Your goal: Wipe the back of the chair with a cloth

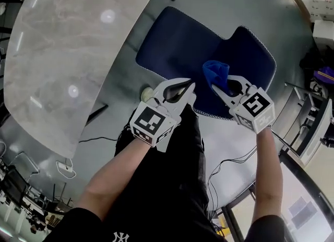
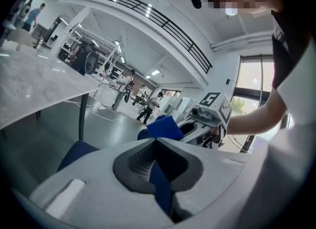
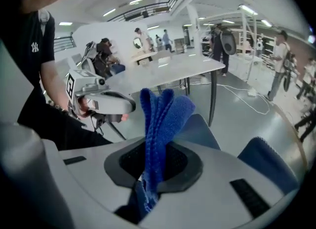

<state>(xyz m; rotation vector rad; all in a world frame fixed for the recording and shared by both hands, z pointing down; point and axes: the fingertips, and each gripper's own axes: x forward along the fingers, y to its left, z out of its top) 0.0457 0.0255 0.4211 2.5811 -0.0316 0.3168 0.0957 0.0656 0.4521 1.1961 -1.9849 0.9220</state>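
The table [image 1: 68, 37] was off to the left, with nothing of the job on it.

The left gripper [image 1: 187, 85] was over the near edge of the chair [image 1: 182, 43]. Its jaws were closed, tip to tip. A thin bit of blue showed in the gap behind the tips. I think that was just the chair seen through the gap, not something it held.

The chair sat below both grippers. I could not see any wiped part on it, so I think the wiping was still all to do.

The cloth [image 1: 215, 74] was just to the right of the left gripper. It was blue and folded. The right gripper [image 1: 222, 88] had its jaws shut tight on the bottom of it. The top stuck up free past the tips. It looked like it was up over the chair back, but I could not tell if it touched.
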